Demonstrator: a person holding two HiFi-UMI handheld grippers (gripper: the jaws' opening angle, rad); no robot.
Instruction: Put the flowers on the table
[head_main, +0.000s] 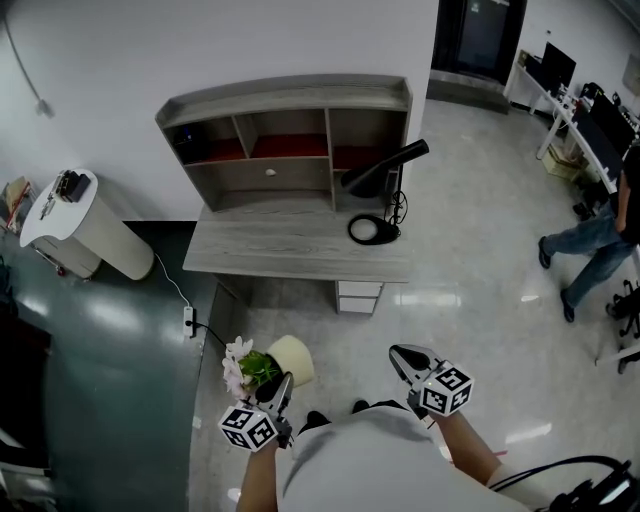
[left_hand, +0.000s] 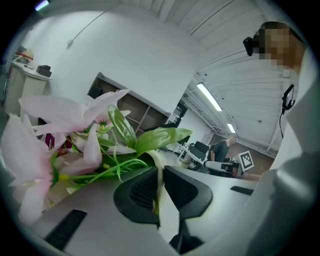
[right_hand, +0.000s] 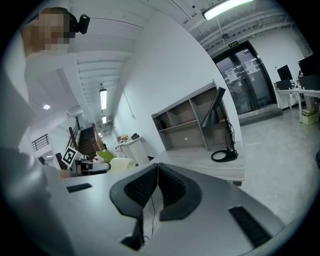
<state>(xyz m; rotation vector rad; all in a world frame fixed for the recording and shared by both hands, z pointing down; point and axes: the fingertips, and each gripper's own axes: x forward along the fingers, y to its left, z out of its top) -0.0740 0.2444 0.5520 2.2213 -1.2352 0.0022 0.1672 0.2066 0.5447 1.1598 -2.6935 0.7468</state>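
Pinching the thin rim of the cream pot (left_hand: 158, 167) with the left claw (left_hand: 159, 187), jaws drawn nearly together with only that wall between them. Fanning out past the jaws to the left, the flowers (left_hand: 75, 145): pale pink petals, broad green leaves, and by the look of it leaning sideways in the grip rather than standing upright. Nothing in the right claw (right_hand: 156, 187): jaws pressed together on empty air, nose aimed toward the furniture ahead.

From the head view, both claws held close in front of the body, flowers and pot at the left above the glossy floor (head_main: 450, 300), touching nothing below. Right claw about level with the left, well apart from it.

Further out, the table (head_main: 300, 250): grey wood, well apart from the flowers. At its back, a shelf unit (head_main: 285, 110); on its right end, a black lamp (head_main: 385, 168). Bare top across the left and middle, so room enough for a landing. Far right, a person (head_main: 590, 240) mid-stride, no part of this.

Score so far, as a judgement: pick-up done, delivery not. Left to do: close the gap to the table, right the pot, lower it onto the bare top, spread the left claw. One to watch: a rim-only pinch, liable to let the pot swing.
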